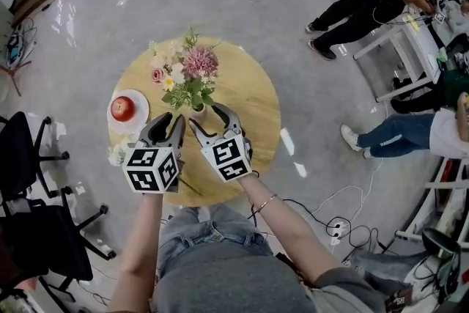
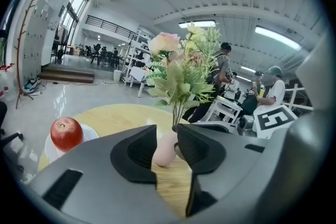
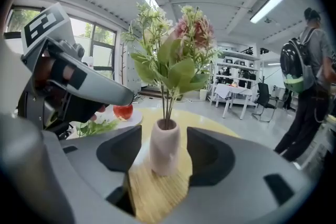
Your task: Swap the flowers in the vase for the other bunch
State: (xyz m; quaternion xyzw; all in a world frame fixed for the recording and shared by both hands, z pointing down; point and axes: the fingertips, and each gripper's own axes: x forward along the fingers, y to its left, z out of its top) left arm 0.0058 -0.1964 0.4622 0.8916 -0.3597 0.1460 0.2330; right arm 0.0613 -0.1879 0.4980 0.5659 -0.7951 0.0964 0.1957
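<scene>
Left tool (image 1: 168, 124) and right tool (image 1: 207, 117) gape. The pink-and-white bouquet (image 1: 187, 70) fills the untouched pale pink ceramic vase (image 3: 165, 152) ahead. A leafy white bunch (image 1: 116, 153) waits beside the left tool, so the swap looks pending.

Both bare forearms, left (image 1: 138, 245) and right (image 1: 287, 231), reach forward side by side, each hand holding tongs tilted slightly downward. The left tongs (image 1: 171, 121) (image 2: 166, 134) stand with jaws partly apart. The right tongs (image 1: 208, 117) (image 3: 165, 139) are spread wide either side of the vase (image 3: 165, 152), pads not touching it.
</scene>
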